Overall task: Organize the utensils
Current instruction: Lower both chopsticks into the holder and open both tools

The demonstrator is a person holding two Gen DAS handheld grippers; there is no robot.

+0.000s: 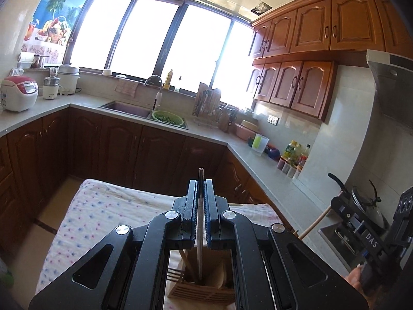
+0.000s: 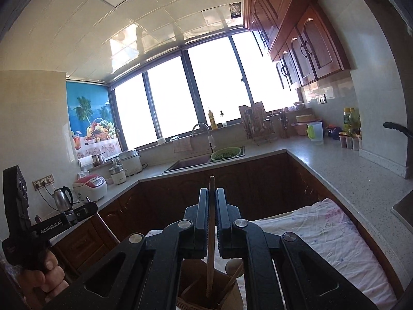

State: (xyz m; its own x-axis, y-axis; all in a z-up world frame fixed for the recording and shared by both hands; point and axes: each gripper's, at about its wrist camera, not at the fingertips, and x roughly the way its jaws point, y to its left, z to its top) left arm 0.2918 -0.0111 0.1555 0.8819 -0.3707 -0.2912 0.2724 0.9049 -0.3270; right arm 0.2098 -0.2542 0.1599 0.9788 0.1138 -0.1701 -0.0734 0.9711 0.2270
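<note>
Our left tongs (image 1: 200, 193) grip a metal chopstick (image 1: 200, 180), the right tongs (image 2: 212, 201) a wooden one (image 2: 211, 232); below both, the holder (image 1: 201, 288) already has utensils, these two remaining.

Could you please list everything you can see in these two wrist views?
Metal utensil: one, silver, clamped in left gripper.
Wooden utensil: one, tan, clamped in right gripper.
Wooden holder: one, tan, on the cloth, holding a fork and more utensils.
Cloth: one, white with dots, over the table.
Colander: one, green, in the sink.
Rice cooker: one, white and red, left counter.
Jug: one, clear and green, right counter.
Left gripper: black, shut.
Right gripper: black, shut.
</note>
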